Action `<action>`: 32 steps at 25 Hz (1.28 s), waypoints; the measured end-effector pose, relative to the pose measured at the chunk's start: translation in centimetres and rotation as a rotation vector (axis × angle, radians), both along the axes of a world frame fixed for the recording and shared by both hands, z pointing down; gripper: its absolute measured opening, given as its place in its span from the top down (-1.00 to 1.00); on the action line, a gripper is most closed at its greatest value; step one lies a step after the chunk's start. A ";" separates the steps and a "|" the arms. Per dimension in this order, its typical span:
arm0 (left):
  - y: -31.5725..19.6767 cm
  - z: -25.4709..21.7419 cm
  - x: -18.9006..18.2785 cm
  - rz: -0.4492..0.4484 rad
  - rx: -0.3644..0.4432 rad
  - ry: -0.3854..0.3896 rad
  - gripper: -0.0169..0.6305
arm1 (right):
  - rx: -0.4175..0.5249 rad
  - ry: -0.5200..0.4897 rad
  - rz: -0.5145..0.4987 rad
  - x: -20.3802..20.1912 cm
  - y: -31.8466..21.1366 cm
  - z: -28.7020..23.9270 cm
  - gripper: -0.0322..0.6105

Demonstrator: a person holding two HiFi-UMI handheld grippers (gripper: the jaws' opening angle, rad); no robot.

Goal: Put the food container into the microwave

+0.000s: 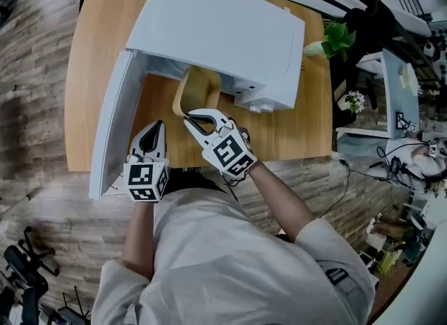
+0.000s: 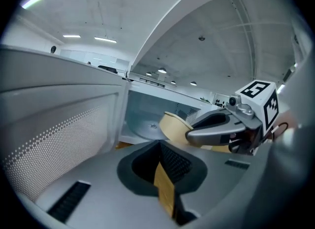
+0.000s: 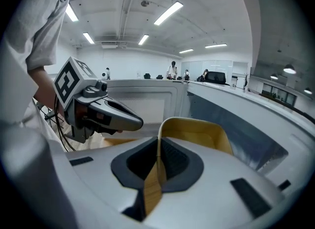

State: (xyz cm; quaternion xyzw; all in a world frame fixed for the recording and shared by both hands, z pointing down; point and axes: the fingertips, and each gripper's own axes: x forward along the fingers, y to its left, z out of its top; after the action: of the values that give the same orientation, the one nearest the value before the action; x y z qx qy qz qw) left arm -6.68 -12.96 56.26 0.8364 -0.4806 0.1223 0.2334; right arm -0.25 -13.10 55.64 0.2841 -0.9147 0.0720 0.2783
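Note:
A white microwave (image 1: 216, 30) stands on the wooden table (image 1: 91, 51) with its door (image 1: 112, 121) swung open to the left. The tan food container (image 1: 198, 93) is tilted at the oven's mouth, half inside. My right gripper (image 1: 190, 117) is shut on the container's near rim (image 3: 197, 132), whose thin wall runs between the jaws. My left gripper (image 1: 157, 126) hovers just left of it, beside the open door, shut with nothing held. In the left gripper view the container (image 2: 174, 124) sits in front of the glass turntable (image 2: 145, 127).
The door's perforated inner face (image 2: 54, 139) is close on the left gripper's left. A potted plant (image 1: 336, 37) stands at the table's right edge. Desks and cables (image 1: 405, 142) fill the floor to the right; an office chair base (image 1: 28, 275) is lower left.

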 end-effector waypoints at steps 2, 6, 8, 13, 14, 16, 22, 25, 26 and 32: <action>-0.2 0.3 -0.1 0.004 -0.006 -0.001 0.91 | -0.003 0.014 -0.013 -0.3 -0.3 0.3 0.82; -0.8 1.0 -0.3 0.003 -0.012 0.004 0.91 | -0.018 0.053 -0.041 -0.6 -0.6 1.4 0.82; -1.0 1.4 -0.5 -0.003 -0.016 0.009 0.91 | -0.021 0.090 -0.059 -0.6 -0.6 2.2 0.82; -1.2 2.1 -0.6 -0.001 -0.032 0.020 0.91 | -0.024 0.166 -0.098 -0.3 -0.8 3.6 0.82; -1.3 2.2 -0.6 0.000 -0.034 0.019 0.91 | -0.023 0.175 -0.103 -0.3 -0.9 3.7 0.82; -1.4 2.3 -0.7 0.001 -0.035 0.018 0.91 | -0.017 0.192 -0.113 -0.3 -1.0 3.9 0.82; -2.1 2.5 -0.7 0.002 -0.033 0.019 0.91 | -0.007 0.222 -0.143 -0.6 -1.3 4.5 0.82; -2.2 2.7 -0.7 0.001 -0.036 0.019 0.91 | -0.010 0.236 -0.161 -0.7 -1.2 5.0 0.82; -2.2 2.7 -0.7 0.000 -0.037 0.019 0.91 | -0.010 0.242 -0.166 -0.7 -1.1 5.1 0.82; -2.2 2.9 -0.6 0.002 -0.038 0.016 0.91 | 0.003 0.277 -0.192 -0.7 -0.9 5.7 0.82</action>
State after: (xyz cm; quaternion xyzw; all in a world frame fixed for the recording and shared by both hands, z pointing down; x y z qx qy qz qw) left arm -7.32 -15.11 59.14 0.8334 -0.4754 0.1247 0.2529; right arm -0.93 -14.02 61.33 0.2030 -0.8906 0.0036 0.4069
